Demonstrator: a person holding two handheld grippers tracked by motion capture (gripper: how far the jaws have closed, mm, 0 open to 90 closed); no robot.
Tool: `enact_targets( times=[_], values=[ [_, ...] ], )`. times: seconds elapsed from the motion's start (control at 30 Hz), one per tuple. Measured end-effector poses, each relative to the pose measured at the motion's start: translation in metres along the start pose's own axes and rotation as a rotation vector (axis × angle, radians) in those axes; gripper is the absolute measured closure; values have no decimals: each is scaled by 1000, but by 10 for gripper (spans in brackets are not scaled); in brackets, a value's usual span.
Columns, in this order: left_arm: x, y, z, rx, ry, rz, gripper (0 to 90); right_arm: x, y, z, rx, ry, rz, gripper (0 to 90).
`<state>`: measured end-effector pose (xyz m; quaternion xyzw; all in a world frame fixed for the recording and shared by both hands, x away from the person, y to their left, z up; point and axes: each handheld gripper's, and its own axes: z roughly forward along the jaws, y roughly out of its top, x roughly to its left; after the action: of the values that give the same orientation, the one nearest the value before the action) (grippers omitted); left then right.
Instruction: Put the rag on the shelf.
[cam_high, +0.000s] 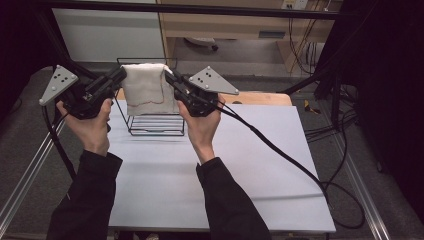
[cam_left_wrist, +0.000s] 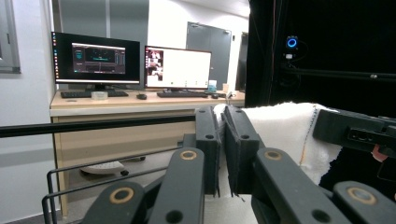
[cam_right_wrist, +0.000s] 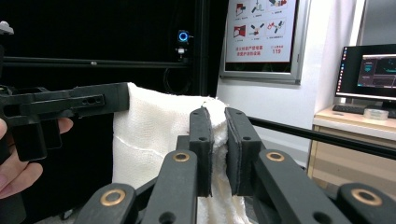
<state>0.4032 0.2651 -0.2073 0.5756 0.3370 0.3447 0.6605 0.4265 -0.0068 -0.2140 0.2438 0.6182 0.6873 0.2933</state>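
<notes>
A white cloth (cam_high: 145, 87) hangs spread between the two grippers above the far part of the counter (cam_high: 200, 175), directly over a black wire basket (cam_high: 155, 125) that stands near the counter's far edge, left of its middle. The cloth is off-white with a coarse, waffle-like weave, and a thin reddish line of stitching runs across it near its lower edge; it drapes flat and slightly rumpled, its top edge pulled fairly straight between the two grips. The left gripper (cam_high: 120, 75) has its fingers clamped on the cloth's upper left corner, and the right gripper (cam_high: 167, 77) has its fingers clamped on the upper right corner. In the left gripper view the cloth (cam_left_wrist: 285, 130) is pinched between the nearly closed fingers (cam_left_wrist: 208, 140) and stretches away to the other gripper, its orange-red thread running along the side edge. In the right gripper view the cloth (cam_right_wrist: 154, 140) bunches between the closed fingers (cam_right_wrist: 201, 144) and hangs down below them in soft folds. The cloth's lower edge hangs inside the basket's top frame; whether it touches the wires I cannot tell.
</notes>
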Motion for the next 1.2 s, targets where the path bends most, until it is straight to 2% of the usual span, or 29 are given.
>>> enact_targets(
  times=[0.47,0.6,0.93,1.07,1.2],
  values=[
    [15,11,6,-16,22,5,845,0,10,24,-11,-11,2,824],
    [21,15,9,-23,18,-13,845,0,15,30,-16,-16,-13,824],
    [34,30,16,-18,27,-6,845,-2,25,44,-22,-15,-11,824],
    [40,33,20,-20,25,-22,845,-3,28,50,-20,-15,-17,824],
    [45,37,22,-20,32,-15,845,-5,31,57,-16,-13,-13,823]
  ],
)
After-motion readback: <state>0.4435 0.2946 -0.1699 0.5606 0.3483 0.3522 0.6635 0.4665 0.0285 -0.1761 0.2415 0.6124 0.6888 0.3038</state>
